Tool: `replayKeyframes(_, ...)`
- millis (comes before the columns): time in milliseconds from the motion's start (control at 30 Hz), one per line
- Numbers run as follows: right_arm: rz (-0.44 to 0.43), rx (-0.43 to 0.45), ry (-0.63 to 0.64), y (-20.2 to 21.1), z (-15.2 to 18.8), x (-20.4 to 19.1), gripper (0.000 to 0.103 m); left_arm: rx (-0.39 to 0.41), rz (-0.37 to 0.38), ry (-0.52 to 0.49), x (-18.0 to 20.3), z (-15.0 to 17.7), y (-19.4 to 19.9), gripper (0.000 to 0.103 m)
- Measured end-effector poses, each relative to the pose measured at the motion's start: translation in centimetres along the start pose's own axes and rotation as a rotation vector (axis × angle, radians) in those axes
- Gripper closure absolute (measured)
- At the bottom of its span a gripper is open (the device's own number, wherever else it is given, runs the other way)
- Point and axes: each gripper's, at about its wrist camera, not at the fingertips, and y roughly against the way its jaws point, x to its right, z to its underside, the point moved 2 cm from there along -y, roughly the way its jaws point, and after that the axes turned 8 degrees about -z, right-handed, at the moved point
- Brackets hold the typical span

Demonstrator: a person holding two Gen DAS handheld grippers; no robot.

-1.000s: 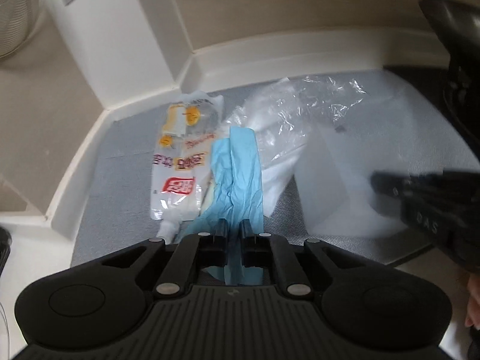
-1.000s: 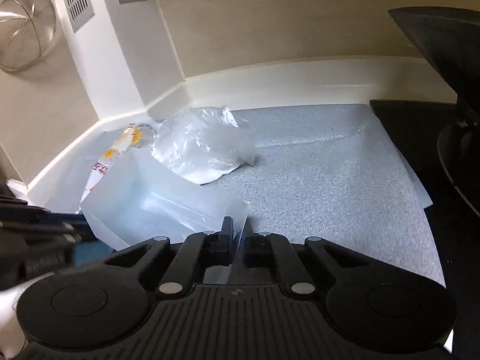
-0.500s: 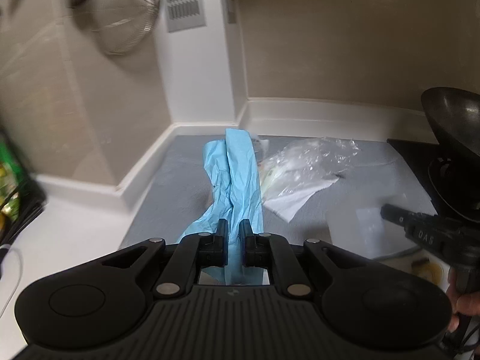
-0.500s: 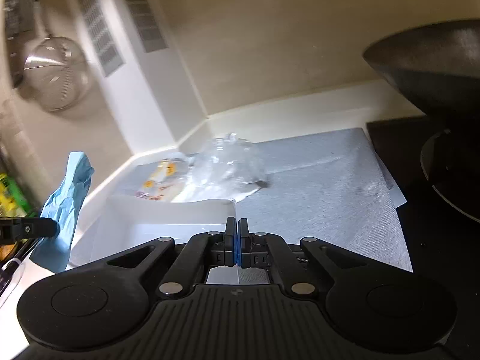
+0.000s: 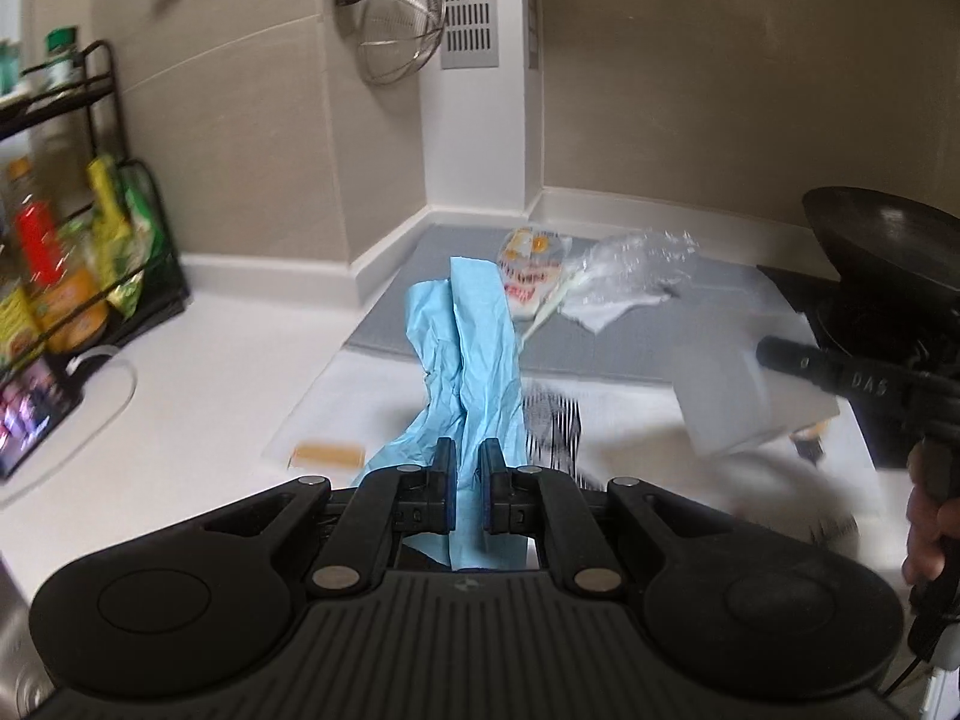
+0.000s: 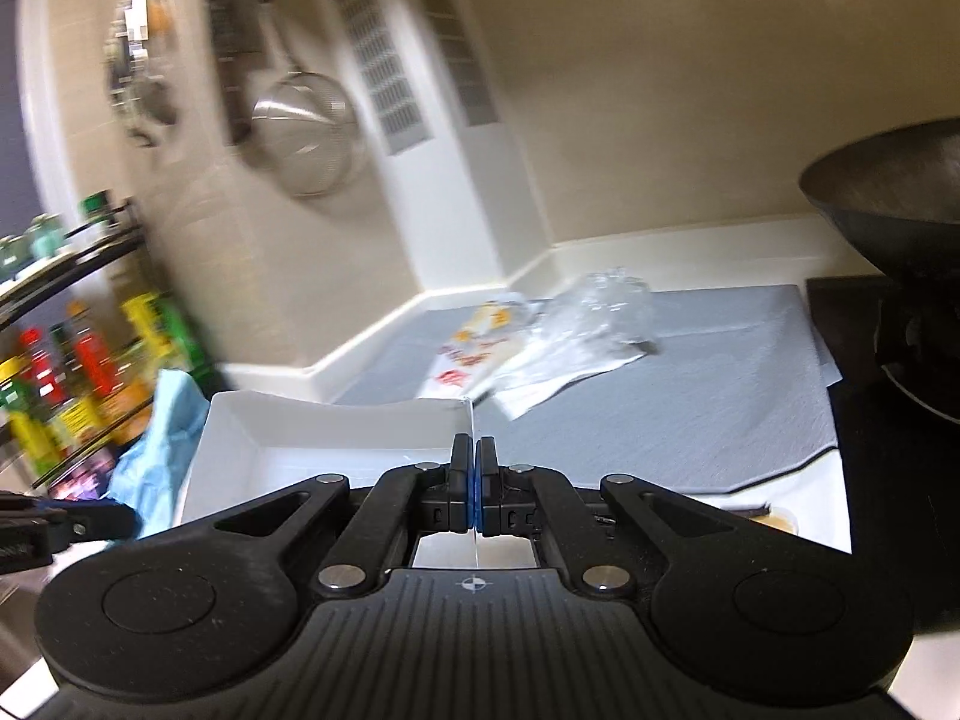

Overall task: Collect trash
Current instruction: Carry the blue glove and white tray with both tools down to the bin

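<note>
Kitchen counter (image 5: 198,360), white and smooth, runs to a grey mat in the corner. Left gripper (image 5: 467,471) has its fingers clamped on a crumpled blue glove (image 5: 474,354), long axis pointing ahead. Right gripper (image 6: 473,483), fingers together, pinches the thin wall of a white tray (image 6: 336,432). Beyond both fingers, nearer the right, lie a printed pouch (image 5: 531,276) and crinkled clear plastic (image 5: 630,264), possibly a bag.

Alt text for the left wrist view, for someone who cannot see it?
The left claw is shut on a crumpled blue glove above a white kitchen counter. At right, the right claw holds a white tray; a snack wrapper and clear plastic bag lie on a grey mat behind.
</note>
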Motion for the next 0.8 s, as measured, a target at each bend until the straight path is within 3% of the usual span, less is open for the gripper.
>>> replayKeyframes(333, -0.115, -0.101, 0.104, 6.2, 4.3, -5.0, 0.102, -0.055, -0.008, 0.033, -1.2, 7.4, 4.6, 0.095)
replayKeyframes(800, -0.100, -0.313, 0.166, 7.9, 11.4, -6.6, 0.102, -0.174, -0.029, 0.024, -1.2, 15.6, 4.9, 0.095)
